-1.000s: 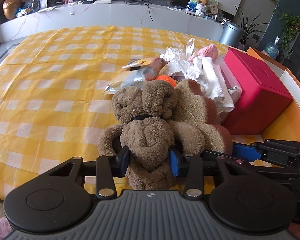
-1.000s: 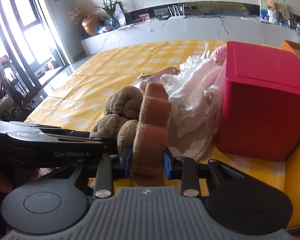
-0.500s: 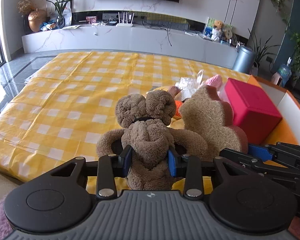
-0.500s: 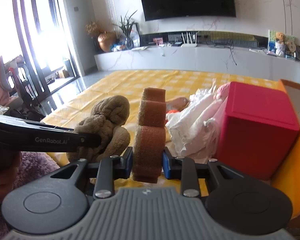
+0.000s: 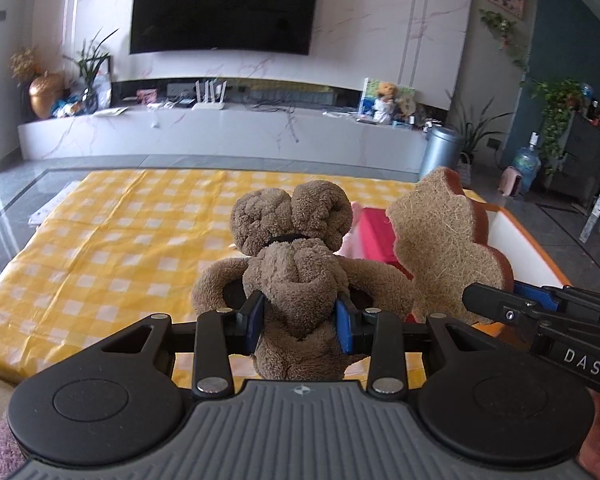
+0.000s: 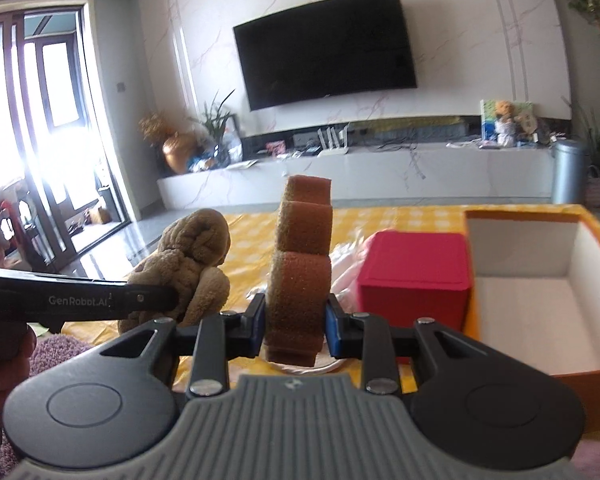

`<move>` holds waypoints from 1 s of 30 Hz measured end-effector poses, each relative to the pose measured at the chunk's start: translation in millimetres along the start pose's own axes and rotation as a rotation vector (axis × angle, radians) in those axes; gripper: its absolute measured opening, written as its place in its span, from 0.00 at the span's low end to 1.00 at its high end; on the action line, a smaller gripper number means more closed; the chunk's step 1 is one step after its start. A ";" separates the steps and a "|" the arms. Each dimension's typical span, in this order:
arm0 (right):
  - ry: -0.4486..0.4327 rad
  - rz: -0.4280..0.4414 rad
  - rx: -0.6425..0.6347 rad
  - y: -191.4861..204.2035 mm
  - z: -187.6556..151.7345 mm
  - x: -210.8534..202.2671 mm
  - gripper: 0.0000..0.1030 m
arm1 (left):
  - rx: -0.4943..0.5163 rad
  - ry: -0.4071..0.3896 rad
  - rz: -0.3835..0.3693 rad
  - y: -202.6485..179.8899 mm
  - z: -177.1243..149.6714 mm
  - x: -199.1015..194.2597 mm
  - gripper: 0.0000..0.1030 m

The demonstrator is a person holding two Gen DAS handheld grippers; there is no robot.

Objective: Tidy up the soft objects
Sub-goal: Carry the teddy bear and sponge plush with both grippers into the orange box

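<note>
My left gripper point(image 5: 300, 330) is shut on a brown plush toy point(image 5: 296, 264), held upright above the yellow checked cloth point(image 5: 112, 248). My right gripper point(image 6: 294, 330) is shut on a brown bear-shaped sponge point(image 6: 300, 264), held on edge. The sponge point(image 5: 444, 248) shows to the right of the plush in the left wrist view; the plush point(image 6: 188, 264) shows to the left of the sponge in the right wrist view. Both are lifted off the cloth.
A red box point(image 6: 416, 276) stands on the cloth beside an open orange box with a white inside point(image 6: 540, 288). White and pink soft items point(image 6: 352, 256) lie behind the sponge. A TV wall and low cabinet are far behind.
Both grippers have risen and tilted up with their loads. The pile of items and the red box have dropped lower in view, and the open orange box now shows.
</note>
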State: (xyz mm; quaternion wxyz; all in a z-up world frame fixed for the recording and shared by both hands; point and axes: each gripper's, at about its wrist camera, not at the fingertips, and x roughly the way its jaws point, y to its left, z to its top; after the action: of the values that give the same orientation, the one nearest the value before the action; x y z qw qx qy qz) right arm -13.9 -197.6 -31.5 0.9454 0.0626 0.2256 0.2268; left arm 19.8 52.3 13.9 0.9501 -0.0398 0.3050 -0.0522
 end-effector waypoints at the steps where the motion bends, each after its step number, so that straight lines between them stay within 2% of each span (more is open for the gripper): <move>1: -0.009 -0.016 0.001 -3.6 2.2 -7.5 0.28 | 0.012 -0.006 -0.008 -5.3 1.6 -1.5 0.40; 8: -0.057 -0.121 -0.021 -35.9 26.2 -51.4 0.28 | 0.088 -0.026 -0.117 -47.3 26.5 1.0 0.40; 15: -0.039 -0.220 -0.050 -72.3 51.6 -63.0 0.28 | 0.199 -0.003 -0.242 -101.8 60.4 27.5 0.40; 18: -0.005 -0.250 -0.061 -85.5 57.3 -58.8 0.28 | 0.241 0.044 -0.290 -123.5 71.3 47.2 0.40; 25: 0.105 -0.288 -0.006 -130.5 52.0 -40.4 0.28 | 0.377 0.094 -0.320 -171.2 75.6 84.5 0.40; 30: 0.198 -0.311 0.045 -160.2 48.4 -18.2 0.28 | 0.448 0.173 -0.330 -200.9 72.8 118.3 0.40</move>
State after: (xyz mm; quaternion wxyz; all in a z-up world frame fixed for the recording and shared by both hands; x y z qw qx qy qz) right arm 57.7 -349.1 -16.5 0.9406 0.0255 0.3295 0.0781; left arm 142.9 -158.3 26.5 0.8843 0.1266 0.3552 -0.2754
